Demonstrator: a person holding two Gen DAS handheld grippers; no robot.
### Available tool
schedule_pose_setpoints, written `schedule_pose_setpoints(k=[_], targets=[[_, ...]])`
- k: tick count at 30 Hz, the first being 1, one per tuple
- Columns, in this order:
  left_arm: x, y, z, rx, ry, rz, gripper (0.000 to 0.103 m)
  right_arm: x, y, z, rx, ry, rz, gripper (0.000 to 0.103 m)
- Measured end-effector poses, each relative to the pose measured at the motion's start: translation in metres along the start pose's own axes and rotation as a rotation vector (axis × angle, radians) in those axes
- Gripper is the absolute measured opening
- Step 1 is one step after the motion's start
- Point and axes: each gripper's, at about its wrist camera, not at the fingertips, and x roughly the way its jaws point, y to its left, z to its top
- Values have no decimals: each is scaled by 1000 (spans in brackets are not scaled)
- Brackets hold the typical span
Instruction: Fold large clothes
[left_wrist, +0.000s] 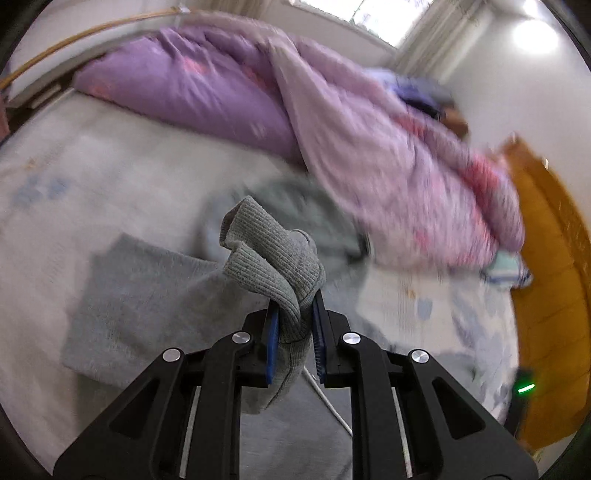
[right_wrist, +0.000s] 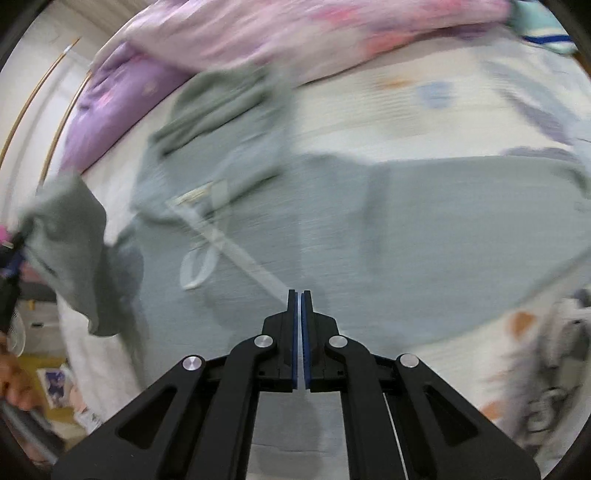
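Observation:
A large grey hooded sweatshirt (right_wrist: 406, 229) lies spread on the bed, its hood (right_wrist: 221, 103) towards the quilts. My left gripper (left_wrist: 295, 299) is shut on the ribbed grey sleeve cuff (left_wrist: 266, 254), which sticks up past the blue pads. From the right wrist view that lifted sleeve (right_wrist: 70, 251) hangs at the far left. My right gripper (right_wrist: 299, 293) is shut above the sweatshirt's body. A white drawstring (right_wrist: 236, 254) runs up to its tips; whether it is pinched I cannot tell.
A purple duvet (left_wrist: 207, 92) and a pink flowered quilt (left_wrist: 388, 166) are heaped along the far side of the bed. The pale patterned sheet (left_wrist: 74, 184) shows around the sweatshirt. An orange wooden board (left_wrist: 554, 277) stands at the right. A hand (right_wrist: 11, 384) shows at the lower left.

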Motion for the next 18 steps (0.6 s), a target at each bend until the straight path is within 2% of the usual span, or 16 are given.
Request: schedule_pose_setpoints(k=[3,5,10,12,15,16,18], targets=[[55,-26,-40,28,100,43,16,-31,-56,7,56,-52,-48,3],[75,-30,-60,41,155,76,16,-47,-87,13,105,-84,-79,4],[114,-49,-86,82,228,110,18,-81,-161,38,262,-178,-163,5],[124,-52,-94,99,266,127,20,-86,-187,46,347,-174,-196,6],[136,-61,-102,114,304,125,35,-84,-239,57,525,-143,-189,22],[138,-64,-105,118,313,107,39,-80,-259,60,591,-124,-217,33],[143,-73,-109,133,339,80,43,-73,-285,66,666,-132,-185,34]])
